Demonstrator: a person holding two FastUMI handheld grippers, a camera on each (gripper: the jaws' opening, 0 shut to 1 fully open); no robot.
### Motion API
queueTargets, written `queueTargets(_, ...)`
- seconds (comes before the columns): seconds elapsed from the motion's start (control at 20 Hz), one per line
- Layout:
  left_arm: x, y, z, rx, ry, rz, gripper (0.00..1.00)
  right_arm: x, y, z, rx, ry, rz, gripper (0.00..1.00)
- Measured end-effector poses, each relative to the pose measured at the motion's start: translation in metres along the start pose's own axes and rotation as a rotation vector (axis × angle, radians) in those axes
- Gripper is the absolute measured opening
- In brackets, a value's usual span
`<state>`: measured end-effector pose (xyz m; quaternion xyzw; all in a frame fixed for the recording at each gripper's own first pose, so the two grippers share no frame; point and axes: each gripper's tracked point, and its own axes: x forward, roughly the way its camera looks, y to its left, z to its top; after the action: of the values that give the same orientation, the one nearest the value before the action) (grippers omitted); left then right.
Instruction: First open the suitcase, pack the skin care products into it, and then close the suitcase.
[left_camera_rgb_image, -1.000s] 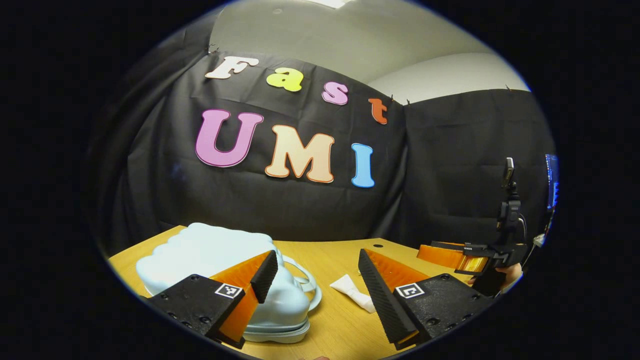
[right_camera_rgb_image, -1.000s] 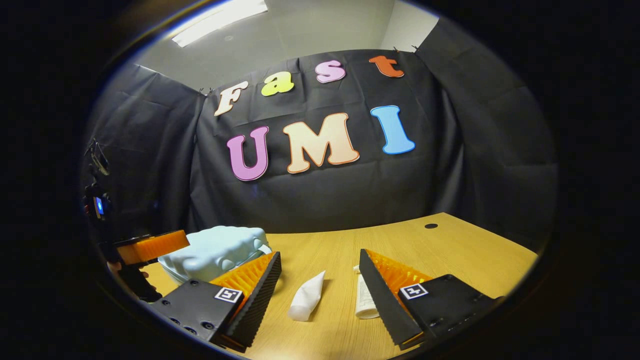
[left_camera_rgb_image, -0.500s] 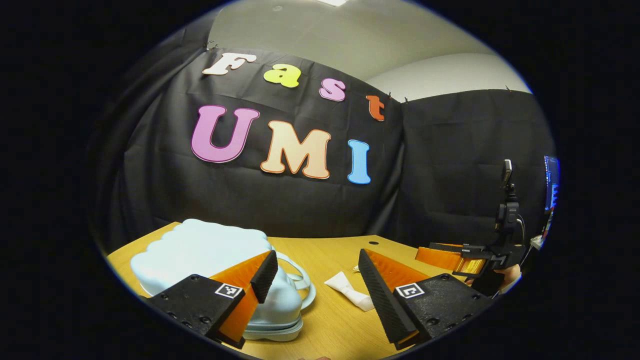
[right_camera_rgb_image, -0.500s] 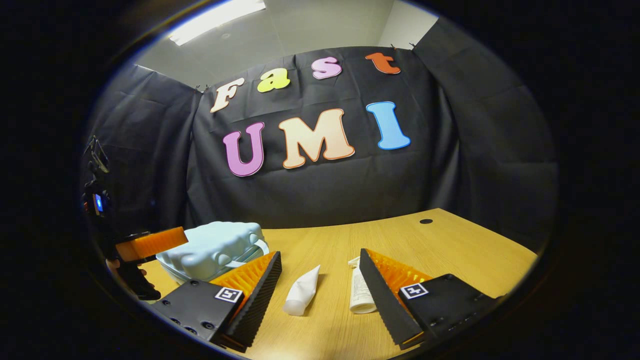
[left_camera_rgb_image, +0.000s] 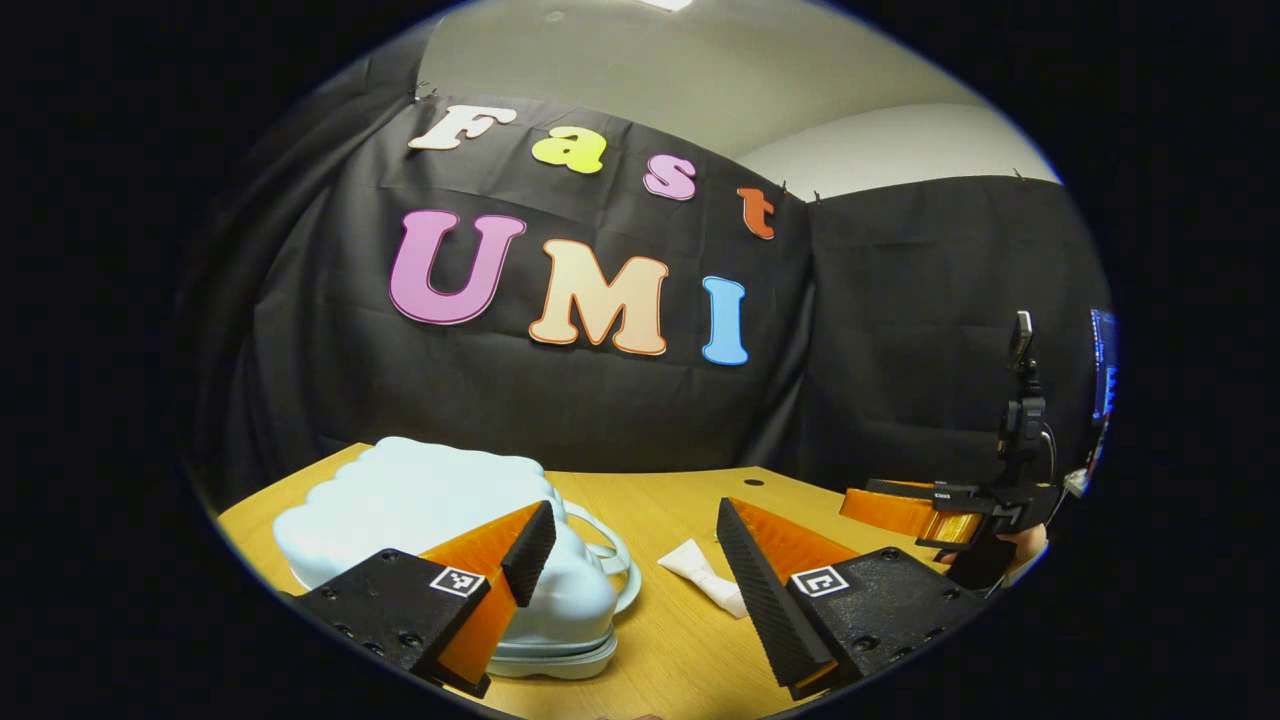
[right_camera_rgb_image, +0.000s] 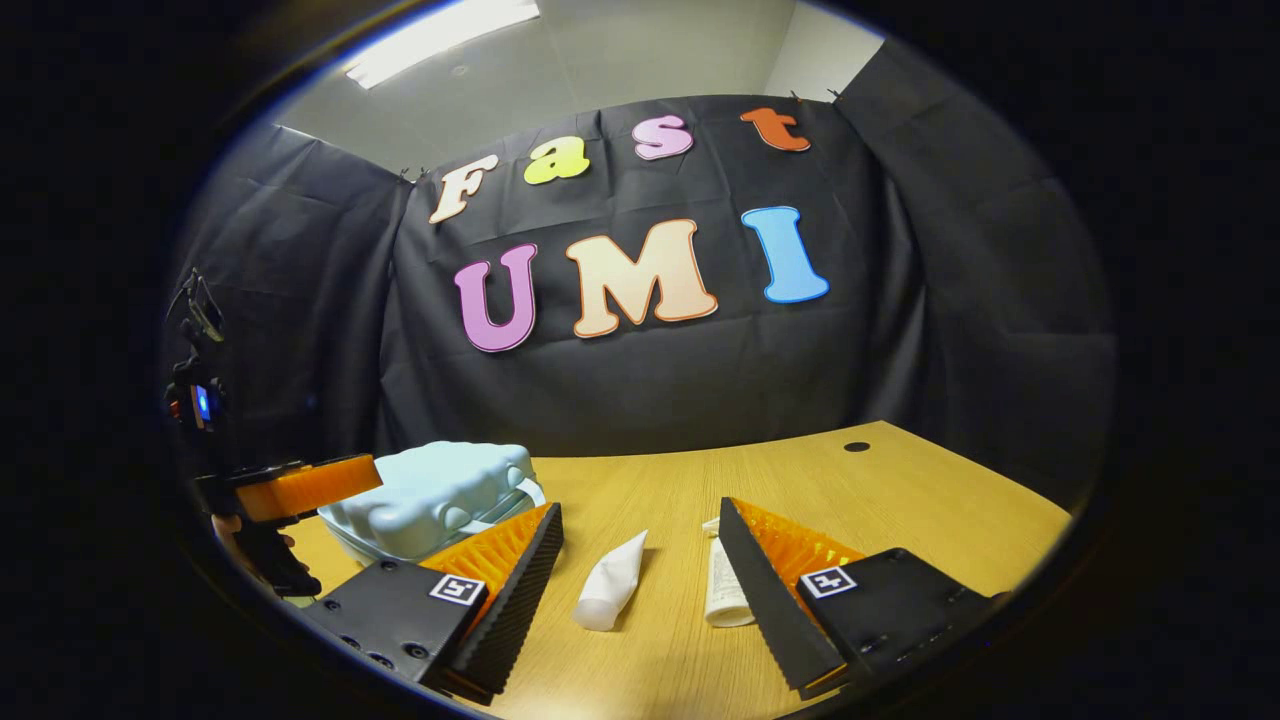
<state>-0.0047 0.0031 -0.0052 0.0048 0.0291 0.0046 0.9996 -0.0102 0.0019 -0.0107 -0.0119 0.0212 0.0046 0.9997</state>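
**Closed case, two tubes waiting on the wood**

Black cloth walled the booth behind a pale wooden surface (right_camera_rgb_image: 800, 480), on which everything for the job lay within reach. At the left sat the light blue suitcase (left_camera_rgb_image: 420, 500), lid down on its base and handle turned toward the middle, so the first step, opening it, was judged not yet done. Two white skin care tubes lay apart from the case: one tube (right_camera_rgb_image: 610, 590) lay between the right gripper's fingers as that camera saw it, the second tube (right_camera_rgb_image: 722, 590) just beside the inner edge of its right finger.

Both tools were empty. The left gripper (left_camera_rgb_image: 630, 560) hung with its jaws spread wide, low over the near end of the suitcase, its left finger overlapping the shell; whether it touched could not be told. That placing suited a reach for the lid or handle. The right gripper (right_camera_rgb_image: 640, 575) hung equally parted above the tubes, probably waiting to pick one once the case stood open.
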Motion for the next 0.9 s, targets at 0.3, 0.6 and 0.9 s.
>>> queueTargets(0.3, 0.017, -0.010, 0.005, 0.023, 0.109, -0.074, 0.95, 0.000, -0.006, -0.003, -0.004, 0.015, -0.004, 0.98)
queueTargets(0.6, 0.058, -0.019, -0.011, -0.041, 0.344, -0.140, 0.95, -0.001, -0.017, -0.005, 0.021, 0.029, -0.011, 0.98)
queueTargets(0.9, 0.091, -0.017, -0.064, -0.215, 0.647, -0.097, 0.95, -0.005, -0.028, 0.002, 0.034, 0.022, -0.024, 0.98)
